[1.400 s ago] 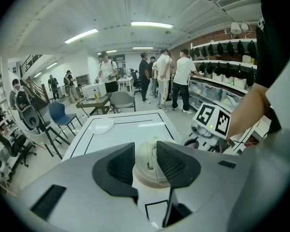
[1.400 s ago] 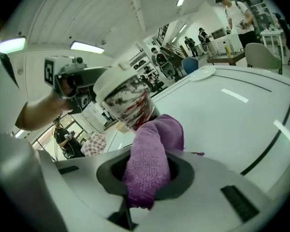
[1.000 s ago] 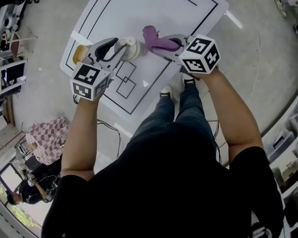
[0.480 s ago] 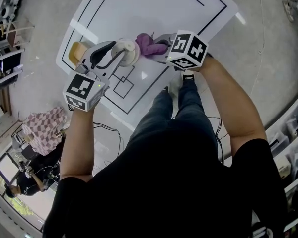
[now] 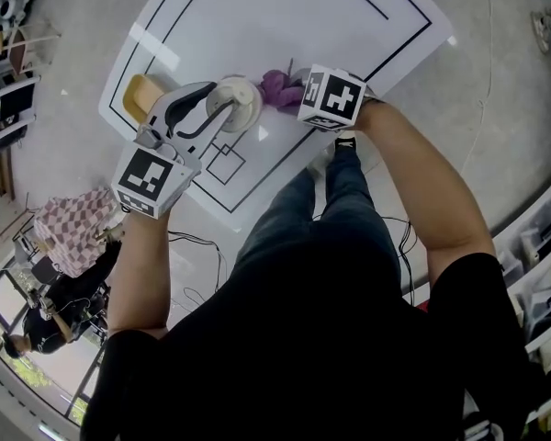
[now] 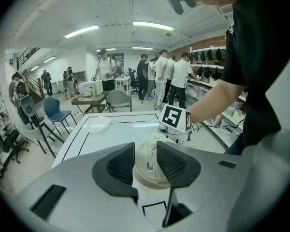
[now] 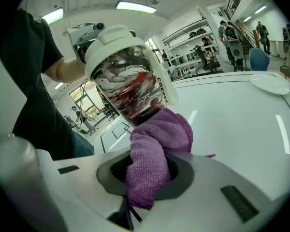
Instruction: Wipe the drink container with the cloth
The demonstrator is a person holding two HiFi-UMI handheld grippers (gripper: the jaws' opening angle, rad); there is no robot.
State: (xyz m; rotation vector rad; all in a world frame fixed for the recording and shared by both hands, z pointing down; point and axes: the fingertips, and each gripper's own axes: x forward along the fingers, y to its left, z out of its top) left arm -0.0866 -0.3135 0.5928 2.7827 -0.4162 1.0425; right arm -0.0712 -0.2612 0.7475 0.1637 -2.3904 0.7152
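The drink container (image 5: 234, 102) is a cup with a white lid and a red and black print (image 7: 130, 88). My left gripper (image 5: 222, 108) is shut on it and holds it above the white table (image 5: 257, 16). In the left gripper view the lid (image 6: 149, 161) sits between the dark pads (image 6: 117, 164). My right gripper (image 5: 292, 91) is shut on a purple cloth (image 5: 277, 87). The cloth (image 7: 152, 151) bulges out of the jaws and presses against the cup's lower side. The right gripper's marker cube (image 6: 175, 120) shows just behind the cup.
A tan object (image 5: 142, 93) lies on the table's left side. A white plate (image 7: 269, 84) sits far off on the table. Black lines and squares (image 5: 228, 162) mark the table top. Chairs (image 6: 53, 111) and several people (image 6: 157, 79) stand beyond it.
The right gripper has brought the purple cloth in against the cup. The left gripper has tipped the cup so that its lid faces up more.
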